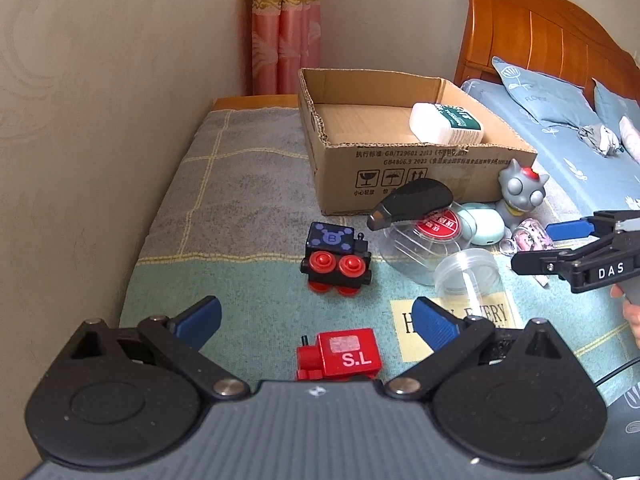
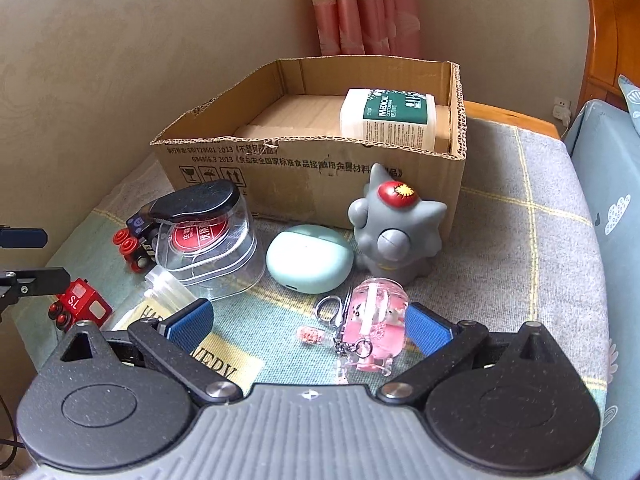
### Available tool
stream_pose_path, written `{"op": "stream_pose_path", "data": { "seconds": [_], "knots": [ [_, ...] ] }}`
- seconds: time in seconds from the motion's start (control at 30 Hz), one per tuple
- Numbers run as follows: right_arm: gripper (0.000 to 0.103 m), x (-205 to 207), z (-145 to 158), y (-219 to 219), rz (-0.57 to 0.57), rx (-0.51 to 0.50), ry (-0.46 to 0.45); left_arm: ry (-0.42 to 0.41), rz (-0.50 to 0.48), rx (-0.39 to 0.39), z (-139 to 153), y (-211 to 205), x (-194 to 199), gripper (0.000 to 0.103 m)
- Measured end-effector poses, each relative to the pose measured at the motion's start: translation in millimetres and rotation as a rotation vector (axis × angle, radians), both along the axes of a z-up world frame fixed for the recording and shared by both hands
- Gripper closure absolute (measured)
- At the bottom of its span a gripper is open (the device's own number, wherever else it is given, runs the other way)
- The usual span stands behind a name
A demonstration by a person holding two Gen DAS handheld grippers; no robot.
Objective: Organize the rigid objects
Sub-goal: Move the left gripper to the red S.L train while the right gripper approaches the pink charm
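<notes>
Now lining up two pickups, both tools spread wide and gripping nothing.

My left tool hangs over the red train block; my right tool straddles the pink keychain. Next: close, lift, carry into the cardboard box behind.

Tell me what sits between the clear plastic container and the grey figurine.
In the right wrist view, a mint-green earbud case lies between the clear container and the grey figurine, in front of the cardboard box.
</notes>
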State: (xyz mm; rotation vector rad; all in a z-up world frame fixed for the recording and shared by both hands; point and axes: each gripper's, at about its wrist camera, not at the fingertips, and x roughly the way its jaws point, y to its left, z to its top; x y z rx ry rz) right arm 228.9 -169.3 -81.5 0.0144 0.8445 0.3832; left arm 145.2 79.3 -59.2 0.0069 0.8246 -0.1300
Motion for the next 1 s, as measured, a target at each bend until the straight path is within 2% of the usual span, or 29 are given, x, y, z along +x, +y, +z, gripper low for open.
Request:
{"op": "stream_pose_path", "data": {
  "seconds": [0.2, 0.37, 0.57, 0.77, 0.9, 1.0],
  "knots": [
    [0.0, -17.6, -1.4, 8.3, 0.084, 0.05, 0.08, 0.008, 0.004, -0.011, -3.2, 1.5, -0.1, 0.002],
    [0.0, -14.6, -1.6, 7.8, 0.056, -0.068, 0.0, 0.008, -0.004, -0.01, -3.7, 0.6, -1.1, 0.002],
    [0.0, 13.4, -6.8, -1.8, 0.1, -0.059, -0.04, 0.026, -0.013, -0.018, -7.7, 0.9, -3.4, 0.002],
    [0.0, 13.9, -6.2, 5.8, 0.209, -0.033, 0.018, 0.045, -0.028, -0.017, -11.4, 2.6, -6.4, 0.002],
    [0.0, -4.5, -7.9, 10.6, 0.284, -0.004, 0.093, 0.054, -0.041, -0.014, -13.6, 2.8, -7.3, 0.002],
    [0.0, -19.9, -9.7, 13.6, 0.287, -0.033, 0.093, 0.058, -0.052, -0.007, -15.4, 2.6, -7.6, 0.002]
  ]
}}
